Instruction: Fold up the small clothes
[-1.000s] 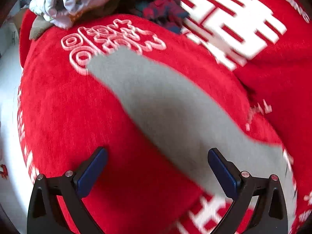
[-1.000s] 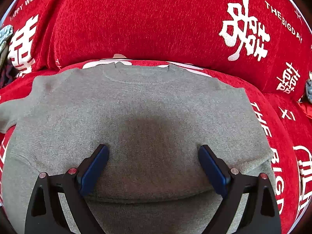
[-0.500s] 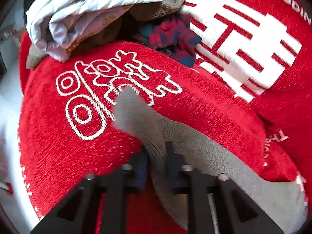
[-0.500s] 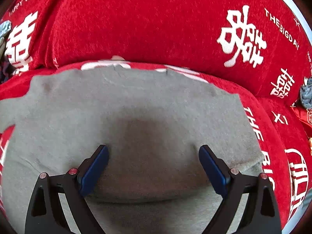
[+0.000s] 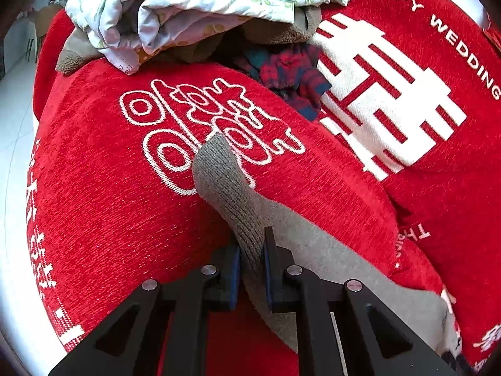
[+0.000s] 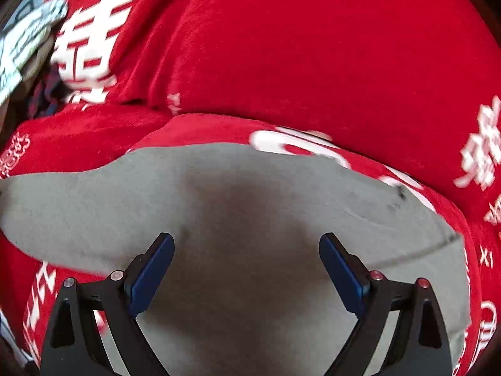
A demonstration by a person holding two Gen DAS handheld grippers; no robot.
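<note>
A small grey knit sweater (image 6: 250,219) lies spread on the red sofa seat. In the left wrist view its sleeve (image 5: 228,188) runs up from the lower right, ribbed cuff pointing away. My left gripper (image 5: 252,247) is shut on the sleeve just behind the cuff. My right gripper (image 6: 245,247) is open and empty, hovering over the sweater's body with its blue pads (image 6: 153,269) apart.
The red sofa cover (image 5: 103,188) carries white wedding lettering. A pile of other clothes sits at the sofa's left end: a pale printed bundle (image 5: 194,9) and a dark red plaid piece (image 5: 291,75). The white floor (image 5: 12,125) lies past the seat edge.
My left gripper went from open above the sleeve to shut on it near the cuff. My right gripper shifted left over the sweater and stayed open.
</note>
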